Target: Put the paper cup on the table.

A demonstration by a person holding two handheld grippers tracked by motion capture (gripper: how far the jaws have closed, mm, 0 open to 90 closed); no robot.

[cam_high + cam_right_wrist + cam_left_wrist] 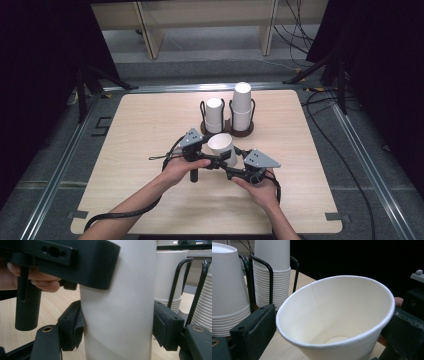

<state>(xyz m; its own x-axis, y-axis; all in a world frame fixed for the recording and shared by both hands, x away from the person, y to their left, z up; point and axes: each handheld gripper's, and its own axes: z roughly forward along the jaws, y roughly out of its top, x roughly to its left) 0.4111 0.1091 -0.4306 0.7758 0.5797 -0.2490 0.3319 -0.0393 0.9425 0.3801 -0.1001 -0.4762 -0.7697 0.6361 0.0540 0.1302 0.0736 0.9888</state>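
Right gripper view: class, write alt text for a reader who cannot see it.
A white paper cup stands gripped between the right tongs, one black pad pressing each side. The left tongs reach across its top left. Stacked cups in a black wire holder stand behind on a wooden table.

No legible text, label, brand, number or sign appears in any view. The white paper cups [223,148] and the wooden bench [150,130] are unprinted, and the black tongs carry no readable marking.
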